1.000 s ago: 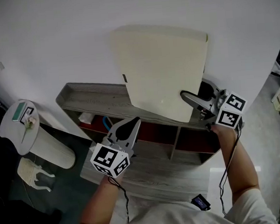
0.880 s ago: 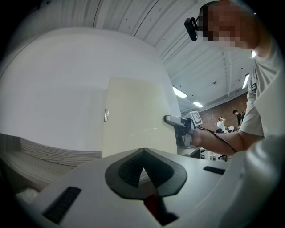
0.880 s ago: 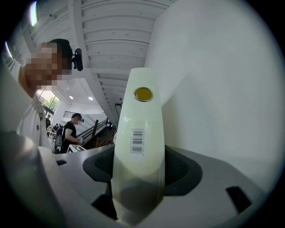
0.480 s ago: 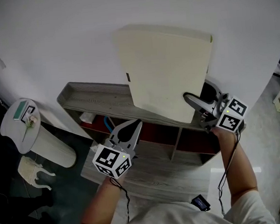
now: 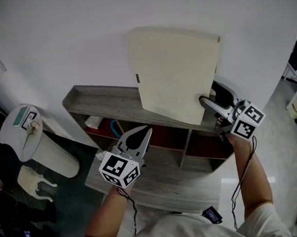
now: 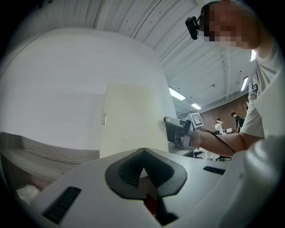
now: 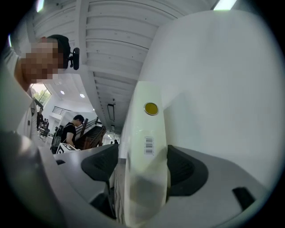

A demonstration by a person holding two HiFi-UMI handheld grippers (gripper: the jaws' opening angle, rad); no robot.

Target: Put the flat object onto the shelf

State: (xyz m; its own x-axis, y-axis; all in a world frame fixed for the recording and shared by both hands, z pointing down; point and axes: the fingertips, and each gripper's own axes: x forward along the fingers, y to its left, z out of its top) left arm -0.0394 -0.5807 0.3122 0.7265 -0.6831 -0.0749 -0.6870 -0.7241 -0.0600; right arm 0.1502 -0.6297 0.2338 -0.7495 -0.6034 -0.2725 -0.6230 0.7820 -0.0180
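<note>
Cream flat panel [image 5: 178,74] stands upright on top of the grey wooden shelf [image 5: 98,107], leaning on the wall behind, so placing looks nearly done. At the shelf's right end the right gripper [image 5: 212,97] is opening, with the panel's edge between its jaws; it only has to draw clear. The left gripper [image 5: 141,134] hangs clenched and empty before the shelf.

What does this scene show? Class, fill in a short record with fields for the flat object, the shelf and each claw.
flat object: cream, standing upright on the shelf top, close to the white wall
shelf: grey wood, open compartments below
right claw: astride the flat object's lower right edge, opening
left claw: shut, empty, in front of the shelf
task state: flat object is on the shelf, right claw not yet clear
</note>
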